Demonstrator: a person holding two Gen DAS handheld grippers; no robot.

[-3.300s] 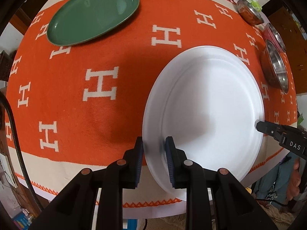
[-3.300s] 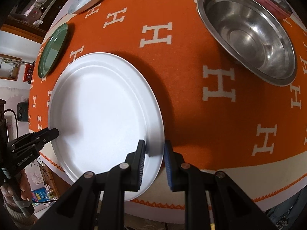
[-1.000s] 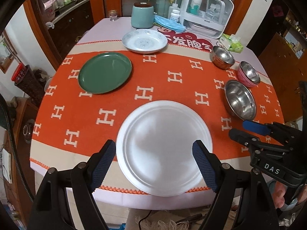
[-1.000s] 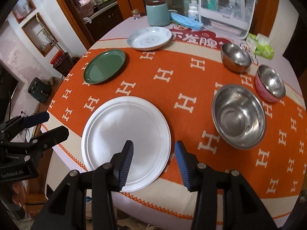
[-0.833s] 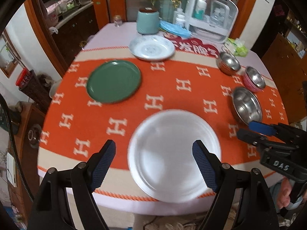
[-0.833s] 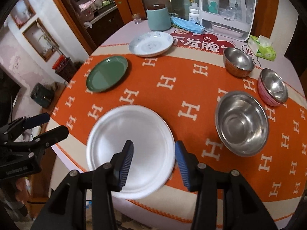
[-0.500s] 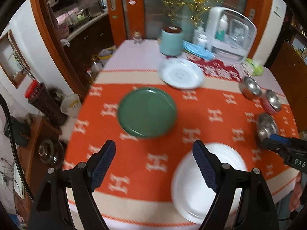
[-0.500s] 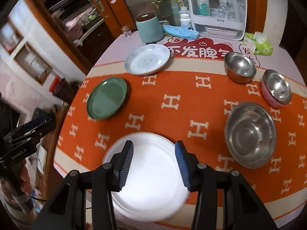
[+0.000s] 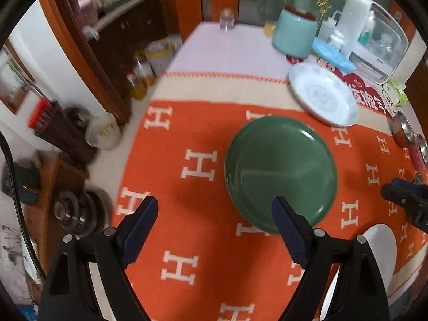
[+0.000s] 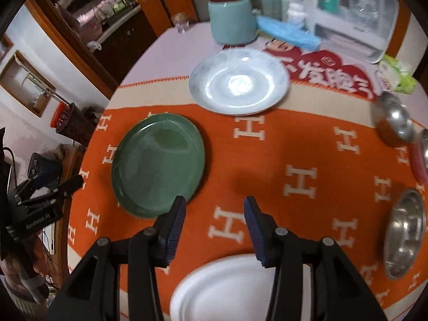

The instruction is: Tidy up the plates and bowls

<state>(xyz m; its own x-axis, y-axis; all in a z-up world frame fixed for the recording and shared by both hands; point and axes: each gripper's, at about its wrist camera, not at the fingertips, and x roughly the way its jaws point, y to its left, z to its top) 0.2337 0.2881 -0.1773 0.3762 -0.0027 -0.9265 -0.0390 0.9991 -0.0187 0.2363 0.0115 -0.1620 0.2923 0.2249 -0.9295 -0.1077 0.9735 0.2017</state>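
Note:
A green plate (image 9: 281, 171) lies on the orange H-patterned cloth (image 9: 187, 214); it also shows in the right wrist view (image 10: 157, 164). My left gripper (image 9: 214, 222) is open and empty, its right finger at the plate's near rim. My right gripper (image 10: 214, 219) is open and empty above the cloth, right of the green plate. A large white plate (image 10: 227, 291) lies at the near edge below it, and shows in the left wrist view (image 9: 374, 254). A pale blue plate (image 10: 238, 80) sits behind.
Steel bowls (image 10: 406, 232) (image 10: 394, 120) and a pink bowl (image 10: 420, 157) sit along the right. A teal jar (image 10: 231, 20), a blue mask (image 10: 286, 34) and a white appliance (image 10: 353, 13) stand at the back. The table's left edge (image 9: 144, 123) drops to floor clutter.
Both grippers let go of the white plate, opened and pulled back. They then swung left and forward toward the green plate; the white plate stays at the near edge.

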